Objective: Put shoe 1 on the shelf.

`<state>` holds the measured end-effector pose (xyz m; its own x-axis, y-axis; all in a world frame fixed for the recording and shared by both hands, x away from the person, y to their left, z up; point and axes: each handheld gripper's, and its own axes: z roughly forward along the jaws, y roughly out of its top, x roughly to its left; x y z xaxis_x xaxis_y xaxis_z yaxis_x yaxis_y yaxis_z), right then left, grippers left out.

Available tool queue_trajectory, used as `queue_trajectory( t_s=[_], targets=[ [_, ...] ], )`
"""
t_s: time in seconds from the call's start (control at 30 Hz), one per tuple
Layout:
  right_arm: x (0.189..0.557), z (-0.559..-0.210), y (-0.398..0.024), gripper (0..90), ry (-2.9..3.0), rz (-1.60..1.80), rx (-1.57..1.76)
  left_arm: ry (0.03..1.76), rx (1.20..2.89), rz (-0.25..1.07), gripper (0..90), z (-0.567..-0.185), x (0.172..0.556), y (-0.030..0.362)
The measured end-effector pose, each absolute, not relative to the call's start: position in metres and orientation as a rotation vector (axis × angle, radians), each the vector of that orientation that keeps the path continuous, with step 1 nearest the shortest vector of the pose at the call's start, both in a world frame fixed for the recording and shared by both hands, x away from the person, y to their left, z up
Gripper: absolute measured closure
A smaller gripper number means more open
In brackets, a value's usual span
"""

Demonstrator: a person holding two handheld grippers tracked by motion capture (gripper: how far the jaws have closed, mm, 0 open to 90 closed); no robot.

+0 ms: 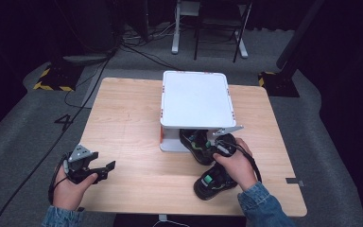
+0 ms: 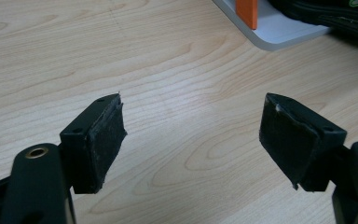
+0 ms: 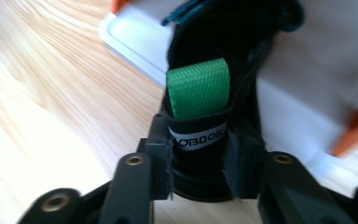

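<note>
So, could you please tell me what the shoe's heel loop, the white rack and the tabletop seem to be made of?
Heel loop: woven fabric webbing, bright green, with a visible ribbed weave.
White rack: smooth matte white panels, probably plastic or painted metal, with orange corner pieces.
Tabletop: light wood or wood-look laminate, showing printed-looking grain and a slight sheen.

Dim, dark surroundings, evenly lit table [image 1: 123, 123], soft shadows, right gripper view blurred, left gripper view sharp
</note>
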<state>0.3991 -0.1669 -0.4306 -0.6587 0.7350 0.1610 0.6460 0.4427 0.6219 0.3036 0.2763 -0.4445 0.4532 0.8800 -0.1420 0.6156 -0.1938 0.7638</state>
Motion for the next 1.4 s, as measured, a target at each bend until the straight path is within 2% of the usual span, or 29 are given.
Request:
queue_trajectory(
  t_s=[0.37,0.43,0.53,0.63,0.7,0.83,0.9,0.97,1.03,1.23,1.33,1.4],
  targets=[
    [0.41,-0.435,-0.129,65.4,2.498,1.155,1.262,1.257,1.912,0.421,22.6,-0.445,0.304,0.278],
    [0.41,-0.435,-0.117,60.9,2.556,1.139,1.182,1.255,1.91,0.419,22.6,-0.445,0.304,0.278],
    [0.407,-0.435,-0.113,59.4,2.595,1.144,1.122,1.253,1.909,0.423,22.6,-0.444,0.304,0.278],
    [0.402,-0.436,-0.114,45.5,2.601,1.122,1.079,1.25,1.912,0.424,22.6,-0.444,0.304,0.278],
    [0.395,-0.434,-0.117,44.4,2.576,1.119,1.054,1.25,1.912,0.424,22.6,-0.444,0.304,0.278],
    [0.383,-0.427,-0.123,48.5,2.568,1.099,0.973,1.256,1.909,0.425,22.6,-0.444,0.304,0.277],
    [0.367,-0.422,-0.121,59.2,2.583,1.067,0.891,1.256,1.919,0.418,22.6,-0.445,0.304,0.276],
    [0.362,-0.421,-0.118,62.5,2.613,1.06,0.859,1.254,1.918,0.417,22.6,-0.445,0.304,0.276],
    [0.349,-0.424,-0.104,69.6,2.676,1.033,0.814,1.251,1.92,0.419,22.6,-0.445,0.304,0.274],
    [0.353,-0.437,-0.081,72.7,2.721,0.901,0.789,1.248,1.917,0.421,22.5,-0.444,0.304,0.275],
    [0.364,-0.445,-0.071,70.9,2.681,0.772,0.78,1.253,1.909,0.422,22.6,-0.444,0.304,0.277],
    [0.368,-0.445,-0.069,76.0,2.675,0.743,0.796,1.25,1.91,0.424,22.6,-0.444,0.304,0.279]
  ],
)
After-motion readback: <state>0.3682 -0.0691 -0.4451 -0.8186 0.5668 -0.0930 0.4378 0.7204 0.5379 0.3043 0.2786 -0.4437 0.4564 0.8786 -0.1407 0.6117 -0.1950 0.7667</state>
